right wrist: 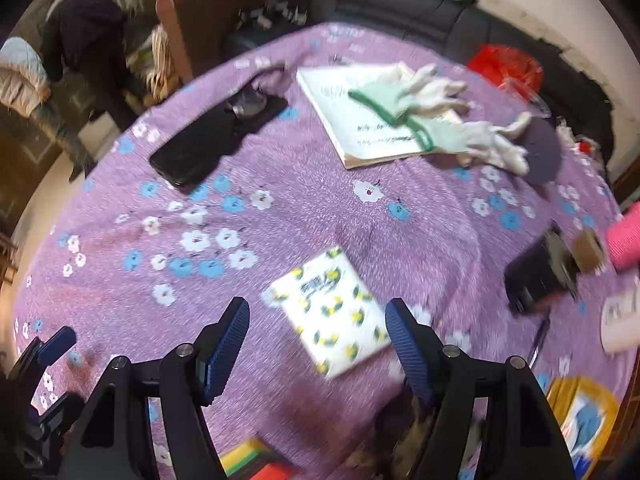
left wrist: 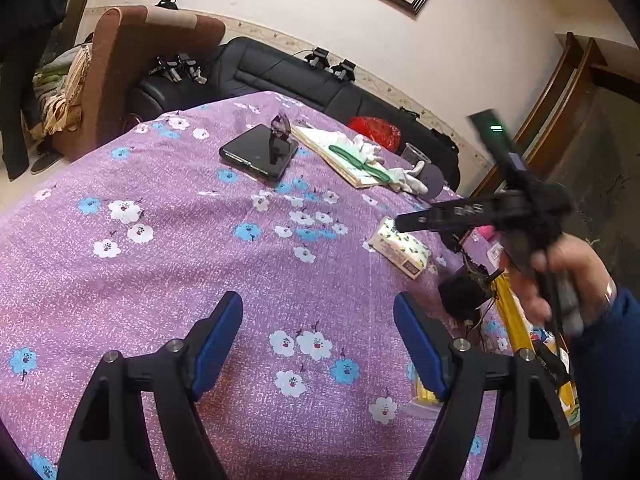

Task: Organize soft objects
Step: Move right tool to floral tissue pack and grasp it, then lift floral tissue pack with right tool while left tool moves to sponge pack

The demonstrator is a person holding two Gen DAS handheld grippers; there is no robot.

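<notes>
**Purple floral tabletop, both grippers empty**

Left wrist view: purple flowered tablecloth [left wrist: 168, 264] over a table, black sofa [left wrist: 280, 72] behind. Left gripper [left wrist: 318, 344] spread wide, nothing between the pads, over bare cloth. Tissue pack [left wrist: 400, 250] ahead and right, well apart. Gloves [left wrist: 372, 152] farther off on a book [left wrist: 340, 152]. Right gripper [left wrist: 460, 216] seen side-on above the pack, held in a hand [left wrist: 560, 276]; fingertips blurred.

Right wrist view: heavily motion-blurred. Right gripper [right wrist: 318, 344] likewise wide and empty. Tissue pack [right wrist: 330, 310] directly ahead between the finger lines, long axis running diagonally from upper left to lower right. Nearer to right hand by judgement. Gloves [right wrist: 432, 112] beyond, overlapping the book [right wrist: 332, 96]. Pink item [right wrist: 624, 236] cut off at right edge, unidentifiable.
</notes>
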